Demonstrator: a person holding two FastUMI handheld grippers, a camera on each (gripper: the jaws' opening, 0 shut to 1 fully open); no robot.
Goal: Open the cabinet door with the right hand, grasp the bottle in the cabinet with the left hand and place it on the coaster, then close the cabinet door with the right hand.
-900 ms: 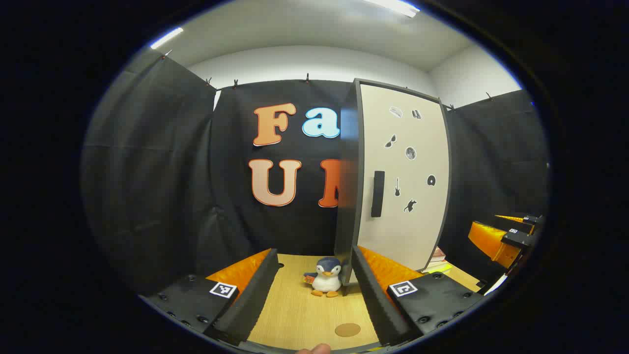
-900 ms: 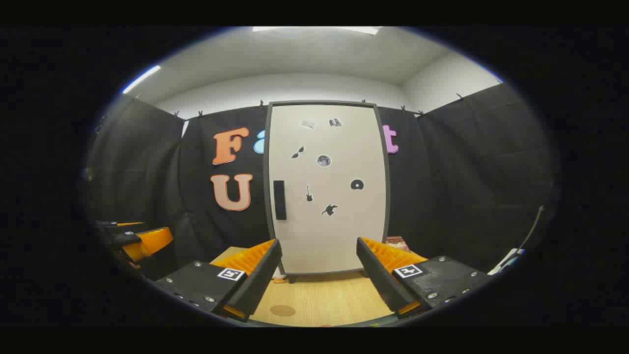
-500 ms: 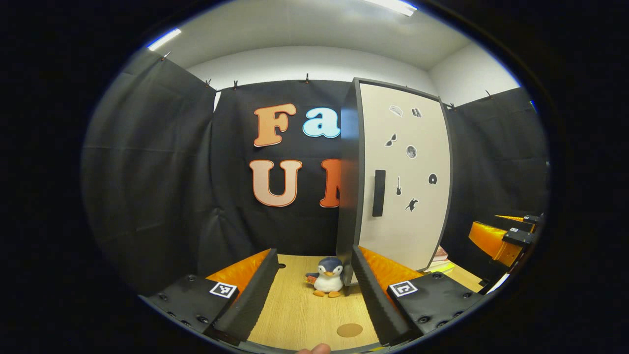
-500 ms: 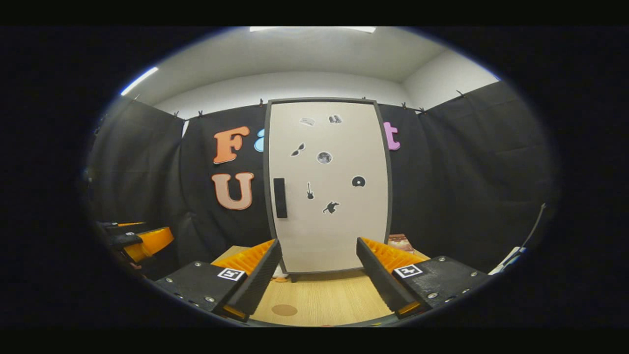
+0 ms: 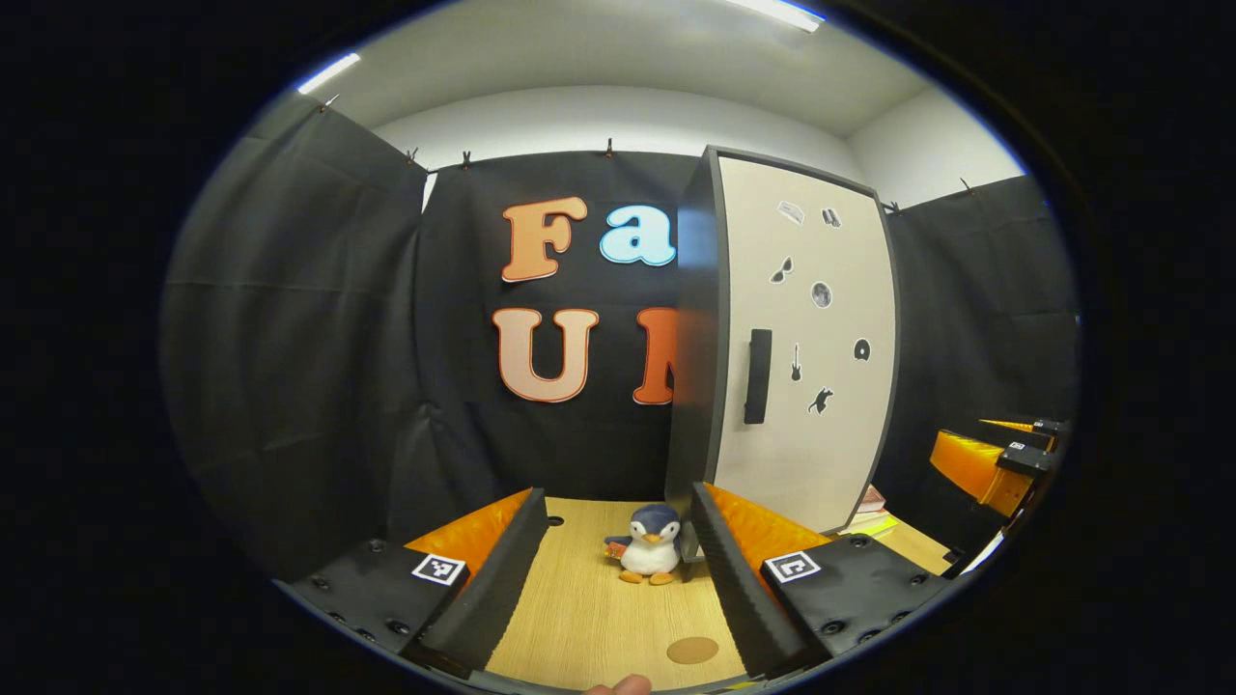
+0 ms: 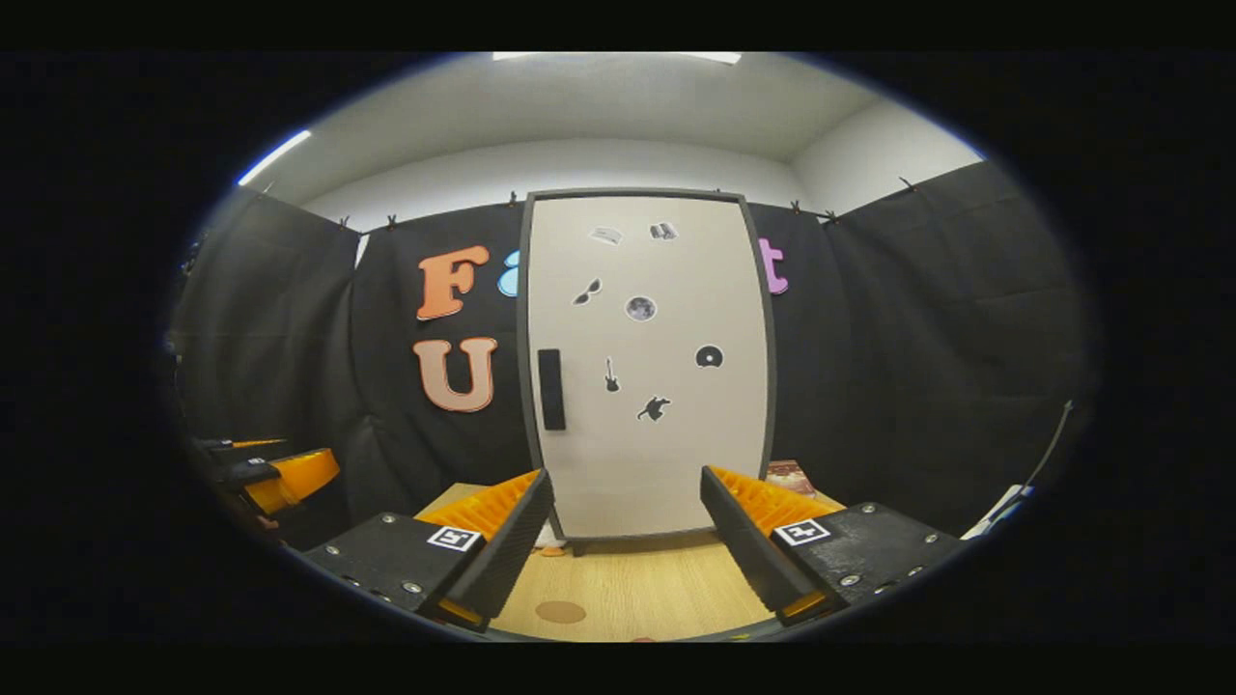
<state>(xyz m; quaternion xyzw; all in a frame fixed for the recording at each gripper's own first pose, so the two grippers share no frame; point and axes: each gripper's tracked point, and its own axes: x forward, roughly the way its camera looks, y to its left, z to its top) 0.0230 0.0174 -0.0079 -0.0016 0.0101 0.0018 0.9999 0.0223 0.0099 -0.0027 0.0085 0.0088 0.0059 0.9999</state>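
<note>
The cabinet door is being faced shut at the tabletop's far edge, its handle untouched; every step is judged outstanding. Both the right tongs and left tongs are being held wide apart, empty. The coaster is lying near the front edge; the bottle is presumably hidden inside.

Both views face the cabinet (right head-on).
</note>
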